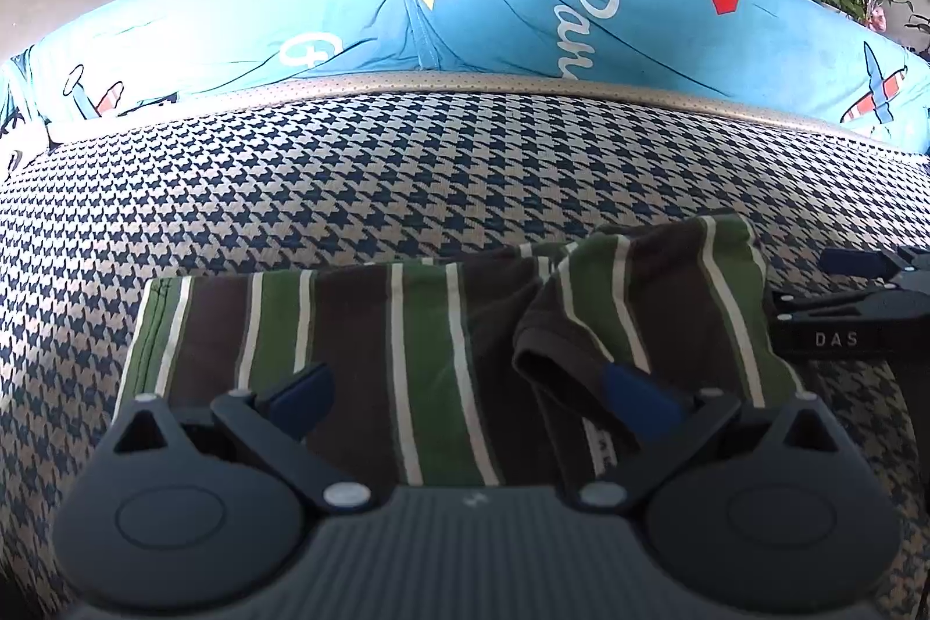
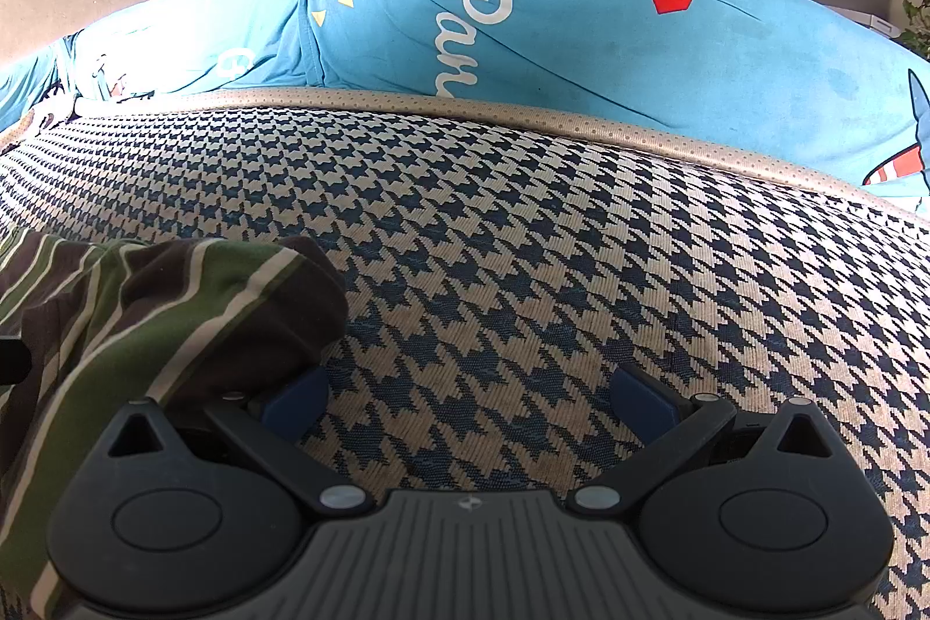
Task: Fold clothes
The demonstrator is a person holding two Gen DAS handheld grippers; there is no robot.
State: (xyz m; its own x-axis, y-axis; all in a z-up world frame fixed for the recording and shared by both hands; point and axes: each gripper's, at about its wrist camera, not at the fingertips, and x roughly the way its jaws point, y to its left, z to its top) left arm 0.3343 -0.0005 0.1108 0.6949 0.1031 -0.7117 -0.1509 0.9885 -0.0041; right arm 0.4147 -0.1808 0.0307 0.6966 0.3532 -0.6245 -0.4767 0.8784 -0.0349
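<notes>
One striped shirt (image 1: 407, 358) lies part-folded on the houndstooth cushion (image 1: 349, 190), its right sleeve bunched. Both tools gape empty: left tool (image 1: 471, 396) over it, right tool (image 2: 468, 402) just beside. Next, likely pinch that sleeve inward.

The striped shirt (image 1: 418, 364) is soft matt knit cloth in green, brown and white, creased where it bunches. It lies on a houndstooth cover (image 2: 523, 271) of coarse woven fabric with a visibly rough grain, edged by a beige strip (image 1: 523, 88) that looks like perforated leatherette, though the view is too warped to be sure. The blue printed sheet (image 2: 581, 39) behind is smooth thin cloth. Both the left gripper (image 1: 471, 396) and right gripper (image 2: 468, 399) are matt dark plastic with ribbed bodies and blue pads
</notes>
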